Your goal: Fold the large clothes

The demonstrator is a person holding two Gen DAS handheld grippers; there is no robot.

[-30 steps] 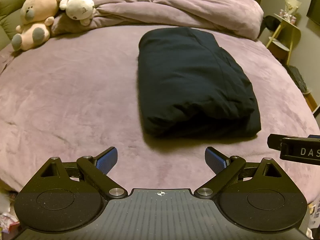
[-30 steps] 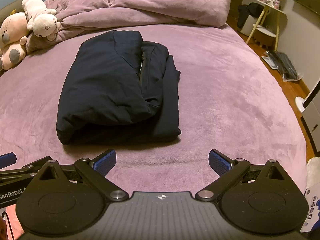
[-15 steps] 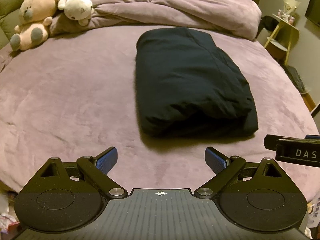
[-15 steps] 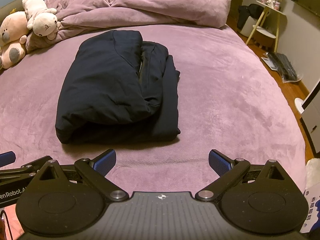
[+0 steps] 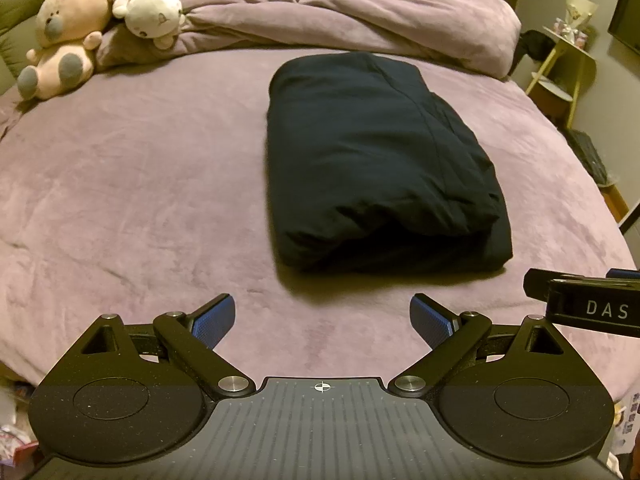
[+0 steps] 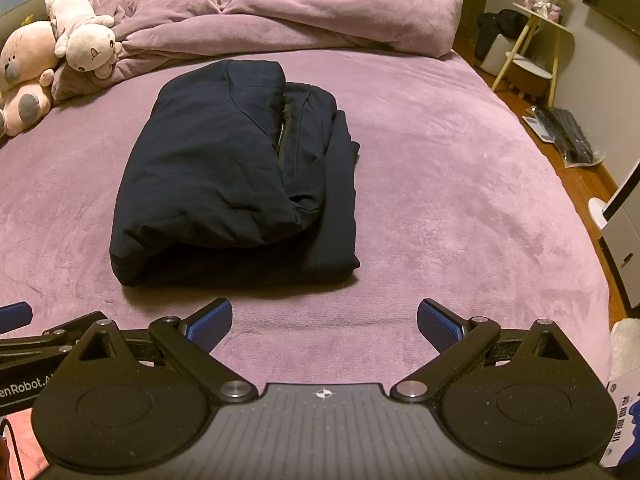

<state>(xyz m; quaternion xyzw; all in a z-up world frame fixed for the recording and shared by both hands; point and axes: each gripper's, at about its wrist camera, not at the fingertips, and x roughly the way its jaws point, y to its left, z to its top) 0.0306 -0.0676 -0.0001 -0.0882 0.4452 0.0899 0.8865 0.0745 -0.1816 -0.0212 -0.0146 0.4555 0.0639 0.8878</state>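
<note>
My left tongs [image 5: 322, 320] and right tongs [image 6: 325, 322] are both wide apart and hold nothing, because I think the folding is done. One dark coat [image 6: 236, 184] lies folded on the purple bed [image 6: 460, 200], just ahead. Two soft toys [image 5: 100, 20] sit far back.

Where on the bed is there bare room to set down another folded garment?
Bare sheet lies left of the folded dark jacket, up to the plush toys, and right of it toward the bed's edge. A strip also separates it from both open tools. The head end is crowded by the bunched duvet.
</note>
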